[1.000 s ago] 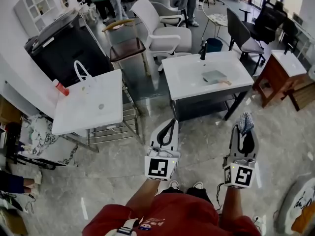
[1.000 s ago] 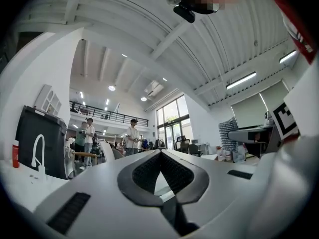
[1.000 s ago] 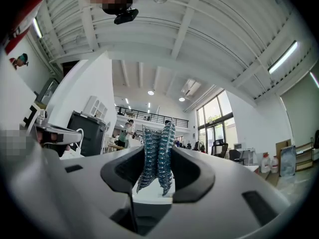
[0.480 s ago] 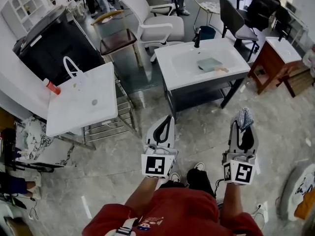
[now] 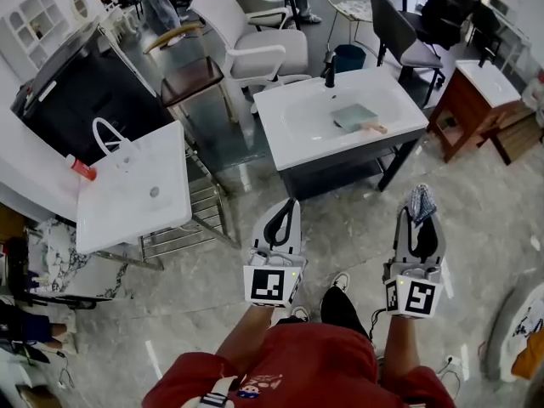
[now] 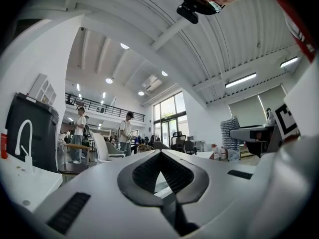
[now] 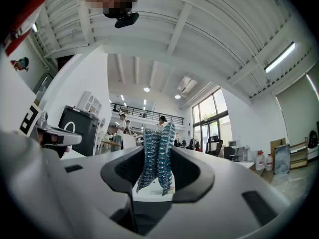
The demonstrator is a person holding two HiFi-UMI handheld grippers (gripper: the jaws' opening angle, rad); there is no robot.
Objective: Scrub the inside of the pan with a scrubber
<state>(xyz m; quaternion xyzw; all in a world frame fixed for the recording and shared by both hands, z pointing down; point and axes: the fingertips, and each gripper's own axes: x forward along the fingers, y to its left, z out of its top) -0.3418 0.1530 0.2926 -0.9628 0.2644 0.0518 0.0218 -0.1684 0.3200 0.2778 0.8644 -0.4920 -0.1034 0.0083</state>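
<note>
A small square grey-green pan [image 5: 354,116] with a wooden handle lies in the basin of the white sink [image 5: 401,127], well ahead of both grippers. My right gripper [image 5: 420,218] is held low over the floor, shut on a blue-silver mesh scrubber [image 5: 422,201] that sticks up past its tips. In the right gripper view the scrubber [image 7: 156,156] stands pinched between the jaws of the right gripper [image 7: 158,176]. My left gripper [image 5: 291,205] hangs beside it, shut with nothing in it. Its tips meet in the left gripper view [image 6: 160,153].
A black faucet [image 5: 328,69] stands at the sink's back edge. Another white sink [image 5: 136,198] with a white faucet [image 5: 110,138] and a red bottle [image 5: 82,168] is at the left, above a metal rack [image 5: 183,219]. Chairs [image 5: 246,41] and a brown cabinet [image 5: 476,104] surround the sink.
The sink with the pan has drifted left and down in the head view as the person steps toward it. Both grippers keep their pose, the scrubber still held.
</note>
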